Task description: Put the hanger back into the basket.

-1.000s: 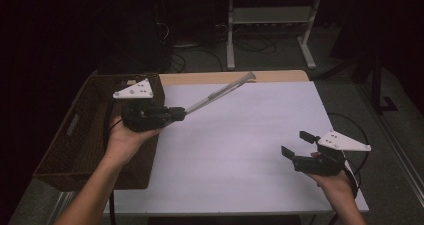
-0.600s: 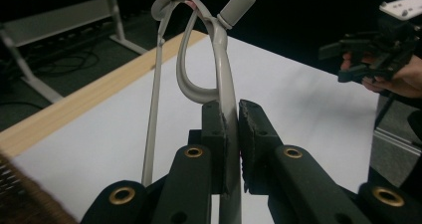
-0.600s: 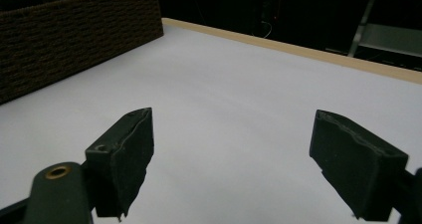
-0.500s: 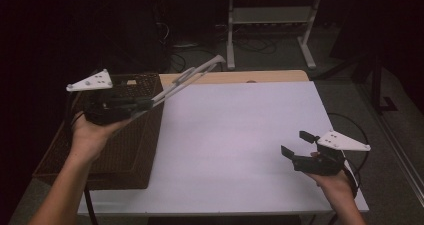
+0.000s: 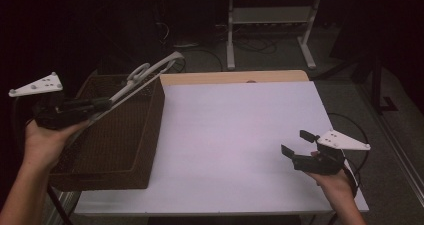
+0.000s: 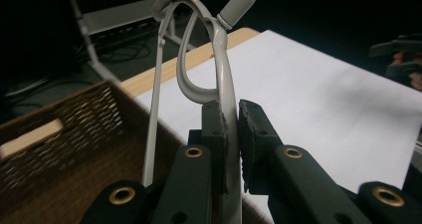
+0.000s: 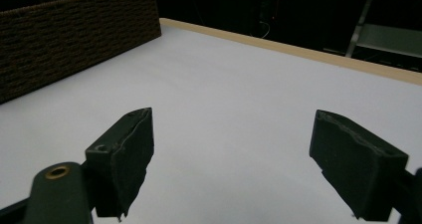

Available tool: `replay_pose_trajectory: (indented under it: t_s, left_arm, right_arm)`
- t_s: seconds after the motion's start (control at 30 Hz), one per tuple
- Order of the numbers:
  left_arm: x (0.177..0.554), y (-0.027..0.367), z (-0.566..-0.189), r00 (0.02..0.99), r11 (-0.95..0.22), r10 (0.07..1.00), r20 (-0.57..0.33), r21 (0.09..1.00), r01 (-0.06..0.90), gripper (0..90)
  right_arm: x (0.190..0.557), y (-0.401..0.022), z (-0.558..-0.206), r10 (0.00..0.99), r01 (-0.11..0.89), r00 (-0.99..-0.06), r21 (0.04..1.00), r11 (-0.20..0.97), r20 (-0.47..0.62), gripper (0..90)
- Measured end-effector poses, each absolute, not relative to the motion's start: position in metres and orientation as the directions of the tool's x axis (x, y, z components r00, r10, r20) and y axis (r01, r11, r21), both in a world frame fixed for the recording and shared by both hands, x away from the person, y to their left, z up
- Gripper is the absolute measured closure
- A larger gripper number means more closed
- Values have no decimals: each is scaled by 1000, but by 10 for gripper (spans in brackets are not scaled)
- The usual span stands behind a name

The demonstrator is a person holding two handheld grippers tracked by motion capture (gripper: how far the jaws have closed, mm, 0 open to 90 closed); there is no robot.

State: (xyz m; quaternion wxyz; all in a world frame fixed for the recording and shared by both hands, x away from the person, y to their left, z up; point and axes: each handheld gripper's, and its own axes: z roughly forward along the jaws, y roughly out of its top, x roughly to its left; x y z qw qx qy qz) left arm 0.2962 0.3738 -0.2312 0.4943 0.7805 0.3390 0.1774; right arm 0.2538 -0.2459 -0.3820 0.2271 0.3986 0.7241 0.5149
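Note:
My left gripper (image 5: 102, 104) is shut on a pale grey long-handled utensil (image 5: 145, 75) and holds it above the brown wicker basket (image 5: 152, 130). The utensil slants up and away past the basket's far corner. In the left gripper view the jaws (image 6: 238, 109) pinch the utensil's flat stem (image 6: 219, 59), with its curved loop and a thin rod rising beyond them. My right gripper (image 5: 295, 142) rests low over the white table top (image 5: 235, 130) near the front right. Its jaws (image 7: 234, 149) stand wide apart with nothing between them.
The basket stands at the table's left edge, and its woven wall (image 7: 74, 25) shows at the upper left of the right gripper view. A metal stand (image 5: 270, 30) and cables lie on the dark floor behind the table. My right gripper (image 6: 398, 59) appears far off.
My left hand has carried the utensil leftward and slightly up, from the table's left part to above the basket. The right hand has kept still.

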Motion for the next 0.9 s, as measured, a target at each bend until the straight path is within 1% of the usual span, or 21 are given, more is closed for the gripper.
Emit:
replay_pose_trajectory:
  t_s: [0.13, 0.5, 0.67, 0.9]
  left_arm:
    - [291, 394, -238, 687, -273, 723, -63, 888, 370, 828]
    - [275, 432, -261, 636, -272, 768, -72, 863, 426, 828]
    - [273, 440, -272, 631, -271, 771, -86, 852, 448, 827]
    - [283, 440, -290, 625, -288, 773, -109, 817, 499, 827]
  right_arm:
    - [254, -245, -382, 811, 344, -579, 926, 154, 80, 169]
    - [256, -242, -383, 810, 350, -580, 923, 159, 81, 169]
    - [256, -242, -383, 812, 350, -578, 924, 157, 81, 169]
    - [257, -241, -384, 811, 351, -580, 922, 162, 78, 169]
